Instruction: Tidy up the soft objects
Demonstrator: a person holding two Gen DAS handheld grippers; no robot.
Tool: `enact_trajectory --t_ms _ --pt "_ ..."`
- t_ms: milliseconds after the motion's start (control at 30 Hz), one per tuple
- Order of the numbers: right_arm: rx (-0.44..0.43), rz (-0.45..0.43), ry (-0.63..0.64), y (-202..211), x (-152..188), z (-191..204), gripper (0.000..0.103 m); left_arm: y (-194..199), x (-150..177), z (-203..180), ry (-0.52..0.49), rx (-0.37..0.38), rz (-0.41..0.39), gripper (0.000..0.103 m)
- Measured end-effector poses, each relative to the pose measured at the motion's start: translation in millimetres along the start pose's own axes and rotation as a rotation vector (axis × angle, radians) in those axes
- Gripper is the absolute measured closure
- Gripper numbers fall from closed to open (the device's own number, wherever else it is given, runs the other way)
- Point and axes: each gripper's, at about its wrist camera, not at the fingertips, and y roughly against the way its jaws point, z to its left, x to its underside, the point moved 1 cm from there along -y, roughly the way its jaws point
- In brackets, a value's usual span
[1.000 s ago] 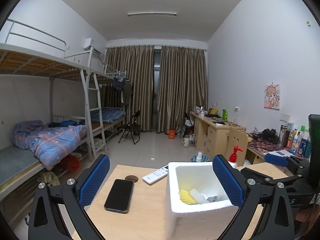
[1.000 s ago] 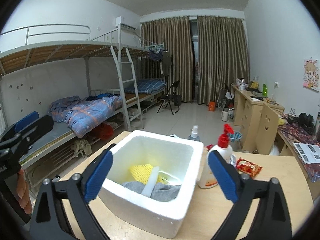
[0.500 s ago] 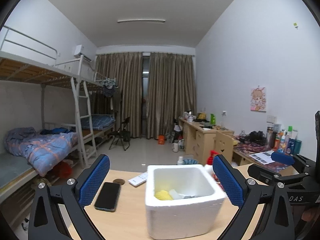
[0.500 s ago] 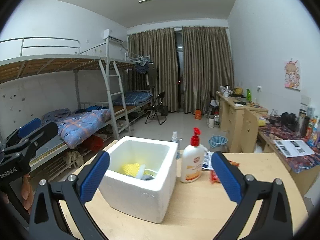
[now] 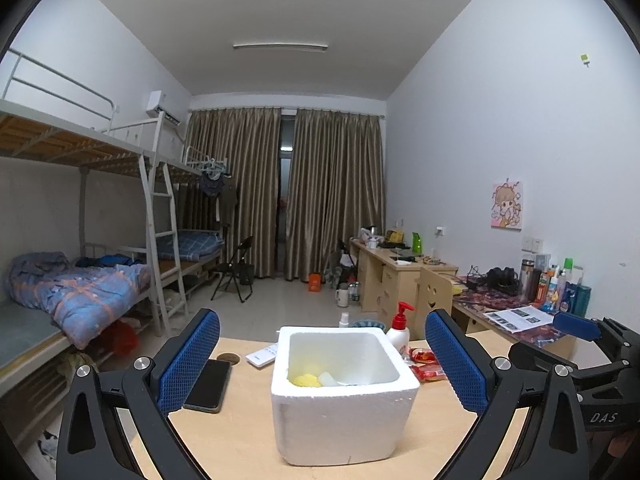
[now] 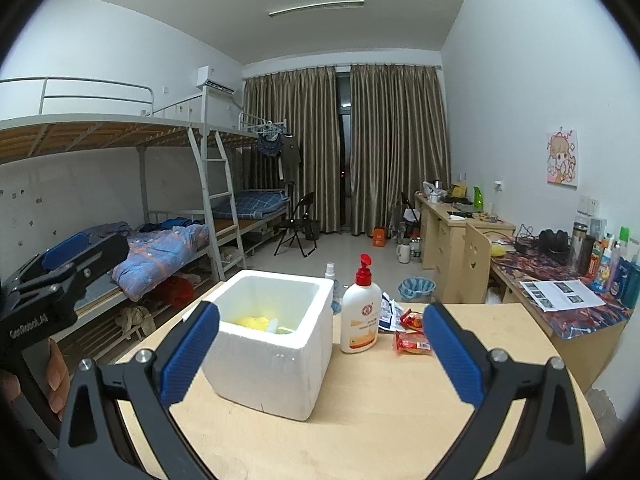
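A white foam box point(image 5: 344, 392) stands on the wooden surface point(image 6: 392, 412), open at the top. Inside it lie a yellow soft object point(image 5: 306, 380) and a pale white piece point(image 5: 329, 378) just beside it; what else sits at the bottom is hard to make out from either view (perhaps something grey). Just right of the box stands a lotion bottle with a red pump point(image 6: 361, 312), and beyond that some red snack packets point(image 6: 414, 338). To the box's left lie a black phone point(image 5: 208, 385) and a white remote point(image 5: 262, 355), near each other but apart from the box.

The left gripper point(image 5: 322, 364) hangs above the near edge of the surface, its blue fingers point(image 5: 188, 364) spread wide with nothing between them. The right gripper point(image 6: 320, 354) is likewise spread apart and holds nothing.
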Motion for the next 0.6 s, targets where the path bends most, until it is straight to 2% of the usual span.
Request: enact_trajectory --t_ms 267,600 --pt "0.004 -0.030 0.003 21 13 -4 0.000 19 10 -3 0.001 -0.007 -0.014 0.000" --pt "-0.012 -0.020 -0.043 30 39 -12 0.000 29 37 -20 -0.059 0.020 -0.010 0.000"
